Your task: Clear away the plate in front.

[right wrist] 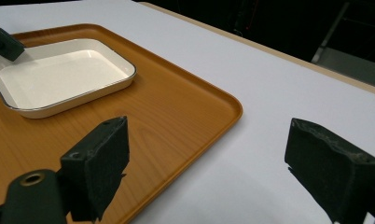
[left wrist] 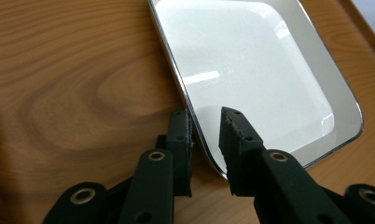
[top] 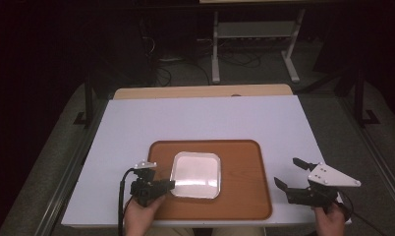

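Left gripper (left wrist: 205, 126) low over the tray (left wrist: 73, 93), jaws astride the dish (left wrist: 251, 60) rim.

My left gripper (top: 170, 185) sits low in front of me, pointing off to the right, jaws just a bit apart with a narrow gap between the pads (left wrist: 181, 135). My right gripper (top: 290, 172) is way out to the side, angled up and to the left, jaws spread wide open, nothing in them. Both hands are at the near edge, each wrapped around its handle.
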`<action>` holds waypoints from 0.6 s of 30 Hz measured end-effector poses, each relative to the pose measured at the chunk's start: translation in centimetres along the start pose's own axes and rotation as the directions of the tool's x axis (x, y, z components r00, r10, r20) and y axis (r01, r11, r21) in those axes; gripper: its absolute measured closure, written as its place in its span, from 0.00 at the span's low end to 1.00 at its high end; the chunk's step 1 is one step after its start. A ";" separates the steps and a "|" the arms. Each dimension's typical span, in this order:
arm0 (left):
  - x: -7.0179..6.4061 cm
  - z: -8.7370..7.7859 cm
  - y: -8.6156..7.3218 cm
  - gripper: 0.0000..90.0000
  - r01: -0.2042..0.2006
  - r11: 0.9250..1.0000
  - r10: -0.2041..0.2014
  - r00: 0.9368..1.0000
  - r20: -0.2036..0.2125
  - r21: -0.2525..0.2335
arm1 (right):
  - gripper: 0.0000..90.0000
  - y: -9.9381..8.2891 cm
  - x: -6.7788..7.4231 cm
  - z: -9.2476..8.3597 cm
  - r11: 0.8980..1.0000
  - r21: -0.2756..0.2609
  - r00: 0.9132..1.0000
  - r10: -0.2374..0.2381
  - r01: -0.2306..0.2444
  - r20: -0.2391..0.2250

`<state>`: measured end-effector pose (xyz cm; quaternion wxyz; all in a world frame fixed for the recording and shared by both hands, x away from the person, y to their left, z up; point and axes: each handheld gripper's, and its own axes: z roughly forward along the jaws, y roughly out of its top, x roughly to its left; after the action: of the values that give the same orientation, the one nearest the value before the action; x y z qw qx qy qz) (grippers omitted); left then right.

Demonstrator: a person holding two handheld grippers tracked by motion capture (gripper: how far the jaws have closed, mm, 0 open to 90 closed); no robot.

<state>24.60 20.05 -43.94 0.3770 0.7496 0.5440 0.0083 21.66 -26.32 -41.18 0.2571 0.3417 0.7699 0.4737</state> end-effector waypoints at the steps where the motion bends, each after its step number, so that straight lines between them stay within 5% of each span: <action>1: 0.0 0.0 0.0 0.81 0.000 1.000 0.000 1.000 0.003 -0.002 | 0.14 0.0 0.0 0.0 1.000 0.000 1.000 0.000 0.000 0.000; 18: -0.2 0.2 -0.3 0.79 -0.003 1.000 0.003 1.000 0.007 0.002 | 0.14 0.0 0.0 0.0 1.000 0.001 1.000 -0.002 0.002 0.000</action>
<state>24.33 19.81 -44.14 0.3781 0.7507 0.5418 0.0058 21.66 -26.30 -41.18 0.2574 0.3411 0.7705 0.4731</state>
